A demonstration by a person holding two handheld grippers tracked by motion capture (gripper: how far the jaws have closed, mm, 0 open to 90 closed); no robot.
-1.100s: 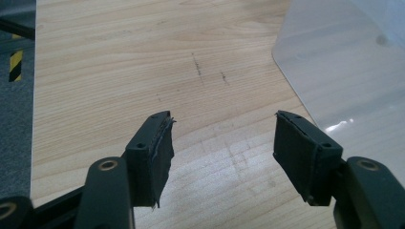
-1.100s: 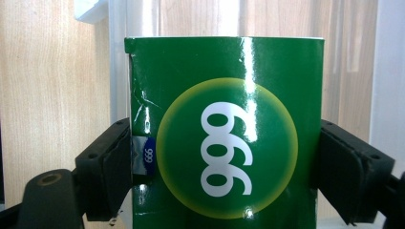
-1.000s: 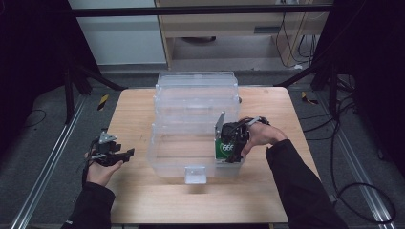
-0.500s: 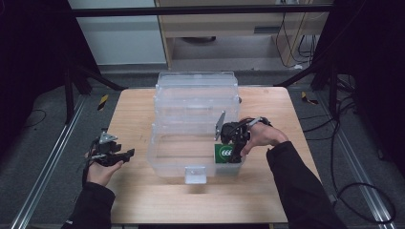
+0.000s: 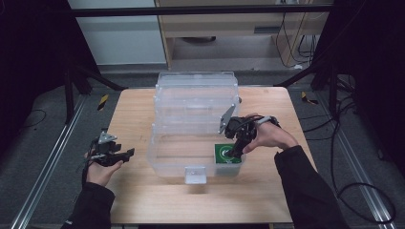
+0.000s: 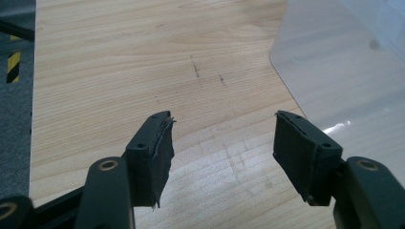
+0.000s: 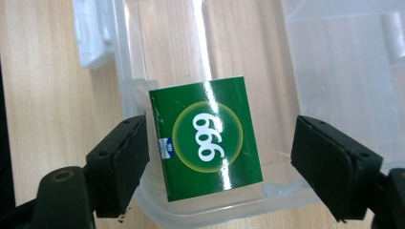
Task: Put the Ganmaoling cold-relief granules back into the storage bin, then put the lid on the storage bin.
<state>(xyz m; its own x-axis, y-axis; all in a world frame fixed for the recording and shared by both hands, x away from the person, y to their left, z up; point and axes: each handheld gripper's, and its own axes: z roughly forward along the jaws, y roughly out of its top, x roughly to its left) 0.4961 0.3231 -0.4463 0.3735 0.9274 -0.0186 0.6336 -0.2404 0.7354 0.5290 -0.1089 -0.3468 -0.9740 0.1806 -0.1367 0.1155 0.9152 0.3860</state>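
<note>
Green box [image 7: 206,143] with a white "999" in a yellow ring lies flat in the near right corner of the clear plastic bin [image 5: 165,157], face up. Its placing looks done: the right gripper [image 7: 219,164] hangs just above it with jaws apart, one pad near the box's edge and the other well clear; they have just been closing a little, with nothing pressed between them. What seems left is drawing that hand out of the bin. The left gripper [image 6: 222,145] rests over the bare wooden table [image 6: 119,57] beside the bin, jaws wide and empty.
</note>
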